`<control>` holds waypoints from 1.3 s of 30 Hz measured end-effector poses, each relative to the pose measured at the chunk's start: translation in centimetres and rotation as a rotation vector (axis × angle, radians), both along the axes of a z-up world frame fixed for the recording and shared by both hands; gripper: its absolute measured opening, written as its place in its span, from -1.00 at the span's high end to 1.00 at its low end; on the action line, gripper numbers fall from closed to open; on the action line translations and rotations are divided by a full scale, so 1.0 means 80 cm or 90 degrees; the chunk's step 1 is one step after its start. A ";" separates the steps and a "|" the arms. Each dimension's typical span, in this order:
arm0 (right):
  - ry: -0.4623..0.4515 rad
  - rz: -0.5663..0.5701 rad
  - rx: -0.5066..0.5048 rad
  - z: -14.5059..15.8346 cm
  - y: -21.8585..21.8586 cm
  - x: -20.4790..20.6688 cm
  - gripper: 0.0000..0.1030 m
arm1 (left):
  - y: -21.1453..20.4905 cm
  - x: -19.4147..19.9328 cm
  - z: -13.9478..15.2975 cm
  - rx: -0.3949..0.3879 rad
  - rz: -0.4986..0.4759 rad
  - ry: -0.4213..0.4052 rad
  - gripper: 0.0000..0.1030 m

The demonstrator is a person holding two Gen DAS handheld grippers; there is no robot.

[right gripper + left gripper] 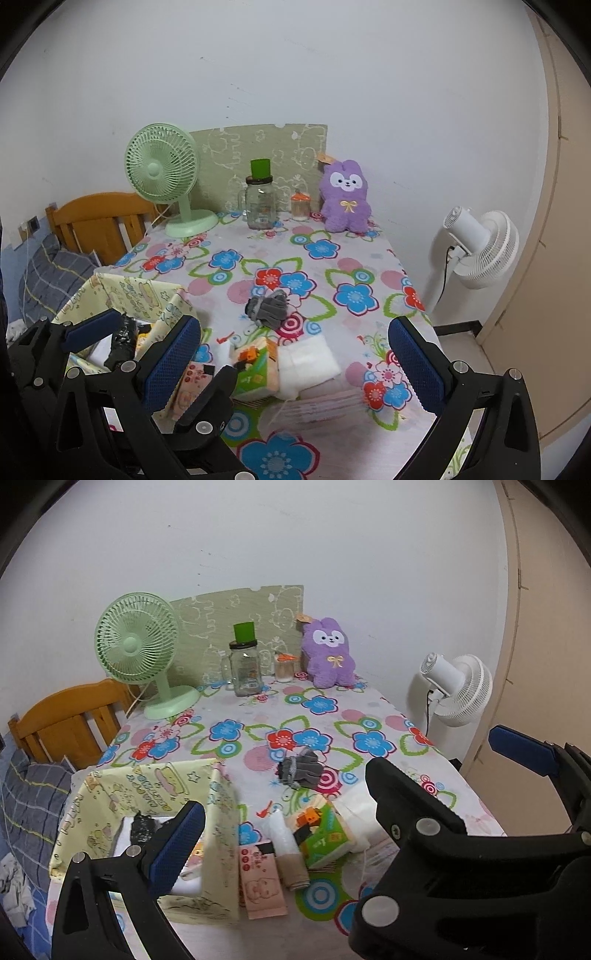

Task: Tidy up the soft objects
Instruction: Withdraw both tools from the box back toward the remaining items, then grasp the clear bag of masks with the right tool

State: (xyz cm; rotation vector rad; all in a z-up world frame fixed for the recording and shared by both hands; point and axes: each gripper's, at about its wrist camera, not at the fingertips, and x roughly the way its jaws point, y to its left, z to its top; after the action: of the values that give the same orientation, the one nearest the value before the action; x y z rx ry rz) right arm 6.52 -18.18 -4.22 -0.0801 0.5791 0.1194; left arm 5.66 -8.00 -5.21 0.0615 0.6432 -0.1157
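Both grippers hang above the near edge of the worktop (369, 258) with nothing in hand, so the step looks like a pause between pickups: choosing the next soft item to go into the yellow fabric bin (155, 786) at the near left corner.

The left gripper (284, 805) has its fingers spread wide and holds nothing; one blue pad sits over the bin's opening. The right gripper (295, 354) is likewise wide open and empty, its fingers bracketing the clutter at the near edge.

The grey glove (267, 308) lies flat near the worktop's middle, apart from the rest. Its long axis seems to run left to right across the worktop, the finger end toward the right edge, though this is hard to tell. The folded white cloth (310, 360) lies nearer, just beside the green tissue pack (255, 373). The purple plush rabbit (345, 201) sits upright at the far edge, facing the near side.

The next move probably calls for reaching forward and closing across the glove's short width.
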 end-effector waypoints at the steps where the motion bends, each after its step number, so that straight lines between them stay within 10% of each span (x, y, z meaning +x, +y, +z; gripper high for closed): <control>1: 0.002 -0.002 0.001 -0.002 -0.003 0.000 -1.00 | -0.003 0.001 -0.002 0.000 -0.002 0.001 -0.99; 39: 0.156 -0.019 0.035 -0.138 -0.049 0.041 -0.99 | -0.044 0.038 -0.126 0.028 -0.078 0.156 -0.84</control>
State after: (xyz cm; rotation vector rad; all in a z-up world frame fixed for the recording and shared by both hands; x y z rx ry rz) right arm 9.81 -22.09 -15.29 -0.0030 0.8212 0.1162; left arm 8.70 -11.53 -15.30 0.1302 0.8864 -0.2301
